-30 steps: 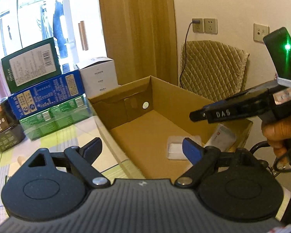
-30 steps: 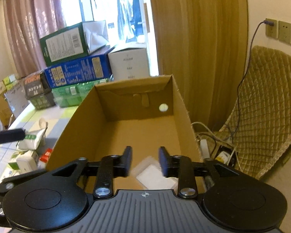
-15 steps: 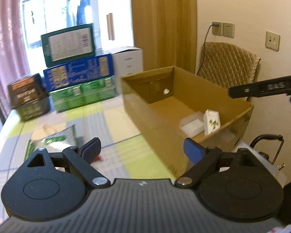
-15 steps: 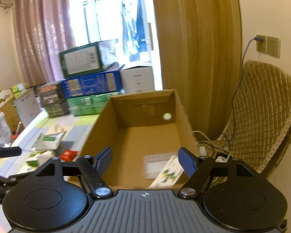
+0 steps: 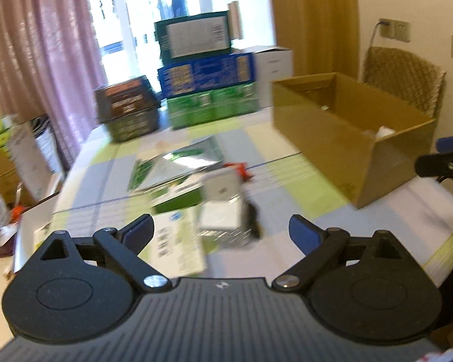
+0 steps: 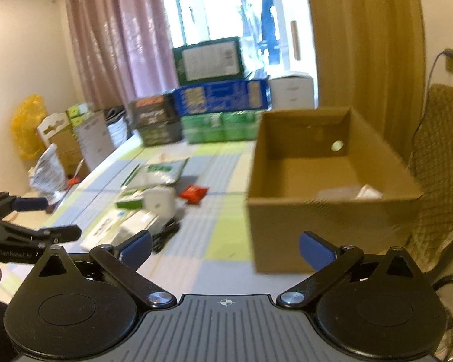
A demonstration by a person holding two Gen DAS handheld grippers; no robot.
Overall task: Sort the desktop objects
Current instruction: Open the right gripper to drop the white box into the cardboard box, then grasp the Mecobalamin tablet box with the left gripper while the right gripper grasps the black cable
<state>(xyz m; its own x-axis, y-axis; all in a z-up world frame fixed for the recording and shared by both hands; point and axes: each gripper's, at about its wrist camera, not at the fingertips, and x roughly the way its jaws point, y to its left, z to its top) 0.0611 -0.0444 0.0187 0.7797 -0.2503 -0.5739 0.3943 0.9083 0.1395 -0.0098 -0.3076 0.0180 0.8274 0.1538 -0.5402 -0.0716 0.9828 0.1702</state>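
Clutter lies in one loose group on the checked worktop (image 6: pixel 214 241): one white boxy item (image 5: pixel 223 188), one red packet (image 6: pixel 193 193), one silver pouch with green print (image 5: pixel 178 166), a green-and-white carton (image 5: pixel 178 244) and a black cable (image 6: pixel 166 235) beside it; blur hides any finer count. One open cardboard box (image 6: pixel 332 211) stands on the worktop to the right of the group, with a clear container (image 6: pixel 335 193) and a white item (image 6: pixel 370 192) inside, both blurred.

Both tools are spread wide and hold nothing: the left tool (image 5: pixel 222 232) hangs above the clutter, the right tool (image 6: pixel 225 244) above bare worktop between clutter and box.

Only the right wrist view looks into the box and shows the left tool's body at its left edge; the left wrist view shows only a fingertip of the right tool (image 5: pixel 451 144).

At the worktop's far end, stacked cartons (image 6: pixel 220 96) stand before a bright window with pink curtains (image 6: pixel 111 45). A quilted chair (image 5: pixel 404 81) stands behind the box.
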